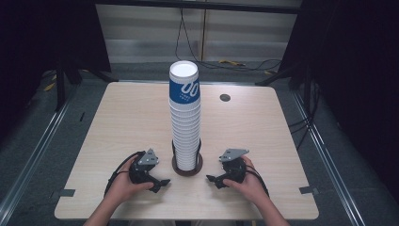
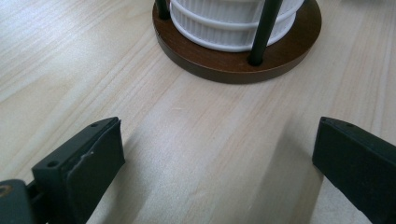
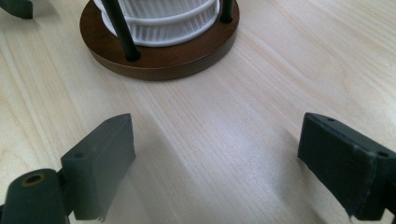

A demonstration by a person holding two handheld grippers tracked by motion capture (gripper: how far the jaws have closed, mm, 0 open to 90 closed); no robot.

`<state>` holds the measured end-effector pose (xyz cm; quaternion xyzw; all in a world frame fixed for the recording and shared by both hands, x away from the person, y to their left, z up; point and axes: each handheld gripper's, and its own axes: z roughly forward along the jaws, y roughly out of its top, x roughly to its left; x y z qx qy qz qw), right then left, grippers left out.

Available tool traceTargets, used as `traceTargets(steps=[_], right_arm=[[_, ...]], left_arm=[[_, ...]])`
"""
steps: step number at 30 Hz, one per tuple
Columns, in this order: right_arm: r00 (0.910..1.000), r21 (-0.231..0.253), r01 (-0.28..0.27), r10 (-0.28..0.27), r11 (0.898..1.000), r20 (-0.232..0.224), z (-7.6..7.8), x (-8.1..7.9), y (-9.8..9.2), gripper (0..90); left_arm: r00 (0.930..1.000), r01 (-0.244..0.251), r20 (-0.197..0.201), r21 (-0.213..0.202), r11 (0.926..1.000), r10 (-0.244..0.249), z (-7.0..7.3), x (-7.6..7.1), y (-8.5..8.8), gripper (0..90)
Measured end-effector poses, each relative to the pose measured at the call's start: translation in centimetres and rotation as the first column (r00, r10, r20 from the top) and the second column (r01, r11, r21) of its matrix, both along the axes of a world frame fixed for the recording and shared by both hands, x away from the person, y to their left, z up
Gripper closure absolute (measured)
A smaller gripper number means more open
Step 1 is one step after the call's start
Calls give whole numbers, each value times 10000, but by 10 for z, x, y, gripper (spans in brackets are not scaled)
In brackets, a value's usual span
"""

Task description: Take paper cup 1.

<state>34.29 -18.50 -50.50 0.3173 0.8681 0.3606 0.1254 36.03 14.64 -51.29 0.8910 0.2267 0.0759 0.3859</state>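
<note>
Apparently nothing is being handled yet: the tall stack of paper cups is standing whole and upright in its round wooden holder, near the front middle of the table, with the blue-printed cup on top and every cup below nested inside the black rods of the holder. So, judging from how things lie, the work on the cups is at its very beginning and all of it is waiting to be done. The left gripper is lying low on the table just left of the holder, its jaws pointing inward toward the base and gaping wide with only bare wood between them, as the left gripper view is showing. The right gripper is mirroring it just right of the holder, likewise aiming at the base, its jaws spread apart and gripping nothing. Both hands are wrapping the gripper bodies from behind, forearms coming in from the near edge.
</note>
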Motion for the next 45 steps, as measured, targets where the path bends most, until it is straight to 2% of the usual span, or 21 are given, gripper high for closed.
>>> traceTargets(steps=[4,5,7,9,11,12,14,15,17,20,21,25,27,28,29,30,31,33,36,44,45], right_arm=[[10000,-15,-7,7,10000,-1,0,0,0,103],[10000,-132,-49,48,9999,-68,2,-1,0,116],[9998,-216,-110,107,9997,-152,3,-1,-1,127],[9986,-252,-267,255,9993,-472,6,-1,-3,131],[9983,-250,-271,257,9993,-521,8,-1,-4,132],[9981,-226,-314,301,9993,-535,10,-1,-4,132],[9972,-196,-446,433,9988,-601,17,-1,-4,134],[9971,-166,-541,531,9984,-542,23,0,-4,136],[9963,7,-675,674,9977,-537,31,0,-4,140],[9947,100,-822,826,9966,-605,37,1,-4,140],[9934,116,-958,963,9953,-615,45,3,-3,139],[9929,231,-1001,1014,9947,-618,56,7,-3,137],[9926,463,-1084,1107,9930,-503,69,10,-3,137],[9926,463,-1084,1107,9930,-503,69,10,-3,137],[9922,567,-1132,1159,9920,-460,79,13,-3,137],[9922,567,-1132,1159,9920,-460,79,13,-3,137],[9914,527,-1218,1240,9912,-413,89,14,-2,137],[9910,534,-1249,1271,9907,-407,93,15,-2,137],[9896,666,-1379,1403,9882,-317,109,18,0,137],[9859,619,-1652,1664,9843,-163,136,23,2,137],[9855,678,-1687,1697,9833,-91,144,24,2,135]], left_arm=[[10000,-5,-65,120,9999,5,2,-1,0,23],[9999,-17,-171,284,9996,22,4,-1,1,46],[9996,-94,-249,231,9997,100,5,-1,1,79],[9985,-97,-539,199,9998,108,8,0,3,116],[9978,-42,-659,269,9996,59,10,0,4,155],[9957,-22,-927,243,9997,44,12,1,5,155],[9927,13,-1206,216,9998,13,14,1,5,156],[9916,165,-1289,378,9991,-115,18,1,6,156],[9907,213,-1353,384,9990,-160,23,1,7,156],[9890,259,-1462,231,9994,-222,30,2,8,156],[9879,219,-1542,170,9996,-190,35,3,8,154],[9852,98,-1712,63,9999,-86,52,7,7,154],[9877,303,-1541,189,9994,-271,65,10,4,154],[9877,303,-1541,189,9994,-271,65,10,4,154],[9868,412,-1572,182,9990,-378,74,12,2,154],[9868,412,-1572,182,9990,-378,74,12,2,154],[9863,363,-1614,136,9992,-337,80,13,0,154],[9873,448,-1535,192,9988,-414,88,15,-2,154],[9862,526,-1577,123,9985,-500,102,18,-4,154],[9866,350,-1594,-40,9994,-352,122,24,-5,154],[9864,274,-1618,-144,9995,-294,126,25,-4,154]])
